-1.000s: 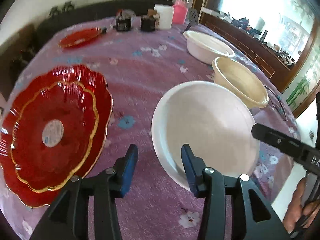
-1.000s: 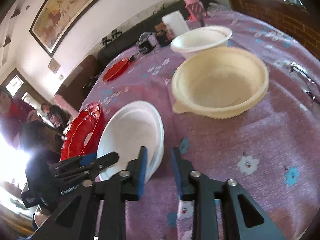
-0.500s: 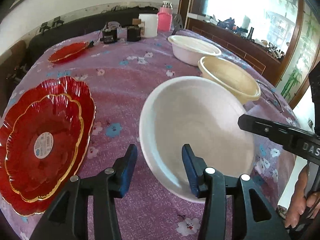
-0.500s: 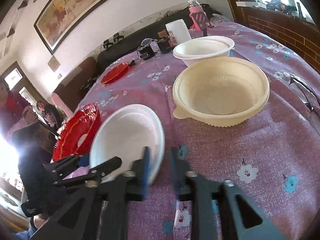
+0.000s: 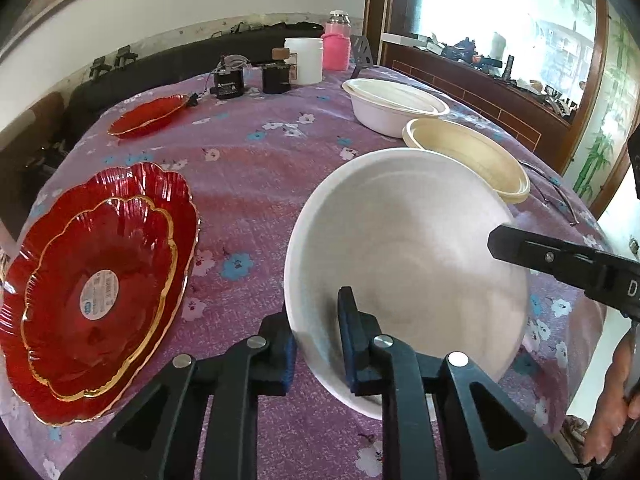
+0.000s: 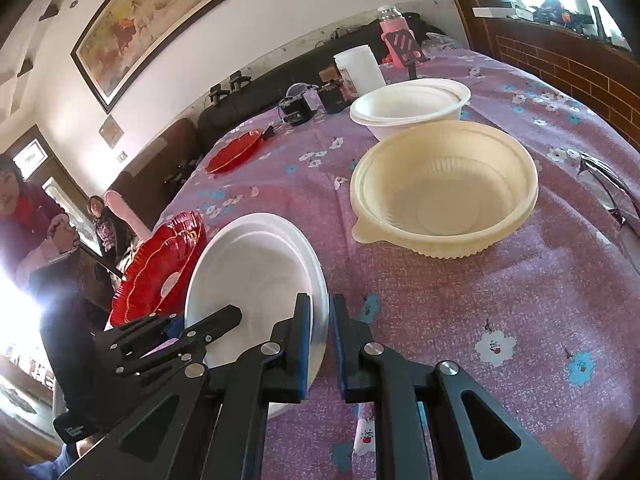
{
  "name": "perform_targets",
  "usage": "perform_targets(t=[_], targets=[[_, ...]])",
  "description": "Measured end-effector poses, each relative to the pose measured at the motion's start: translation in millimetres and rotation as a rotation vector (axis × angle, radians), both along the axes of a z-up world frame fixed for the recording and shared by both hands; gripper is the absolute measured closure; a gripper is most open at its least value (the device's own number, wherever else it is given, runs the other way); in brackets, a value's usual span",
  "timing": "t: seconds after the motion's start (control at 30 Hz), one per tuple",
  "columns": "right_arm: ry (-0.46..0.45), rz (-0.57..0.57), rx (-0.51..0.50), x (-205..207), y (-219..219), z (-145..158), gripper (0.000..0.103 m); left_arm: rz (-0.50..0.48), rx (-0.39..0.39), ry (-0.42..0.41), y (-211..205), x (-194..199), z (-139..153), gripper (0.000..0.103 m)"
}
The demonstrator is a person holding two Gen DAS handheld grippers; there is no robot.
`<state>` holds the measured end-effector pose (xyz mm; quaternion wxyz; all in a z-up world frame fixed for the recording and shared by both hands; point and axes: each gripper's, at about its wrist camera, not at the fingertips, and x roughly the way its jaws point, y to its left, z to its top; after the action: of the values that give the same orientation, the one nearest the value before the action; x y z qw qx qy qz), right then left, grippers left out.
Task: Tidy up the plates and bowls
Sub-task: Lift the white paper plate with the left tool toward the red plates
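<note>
The white plate (image 5: 404,264) occupies the lower centre of the left wrist view, tilted, on the purple flowered tablecloth (image 5: 256,168). The left gripper (image 5: 316,344) is closing, its blue pads on either side of the plate's near rim. The right gripper (image 6: 320,344) is clamped nearly closed on the opposite rim, lower centre of the right wrist view. Two stacked red plates (image 5: 96,284) lie at the left of the frame, a small red plate (image 5: 148,114) upper left. A cream bowl (image 6: 444,192) and white bowl (image 6: 412,104) stand upper right.
</note>
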<state>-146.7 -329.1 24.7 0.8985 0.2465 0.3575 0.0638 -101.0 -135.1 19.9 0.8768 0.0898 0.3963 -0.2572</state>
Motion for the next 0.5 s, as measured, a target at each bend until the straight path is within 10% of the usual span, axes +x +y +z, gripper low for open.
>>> perform_targets(t=[0.5], targets=[[0.031,0.010,-0.038,8.9,5.2,-6.7,0.091,0.007,0.050,-0.059,-4.0,-7.2,3.0,0.085]])
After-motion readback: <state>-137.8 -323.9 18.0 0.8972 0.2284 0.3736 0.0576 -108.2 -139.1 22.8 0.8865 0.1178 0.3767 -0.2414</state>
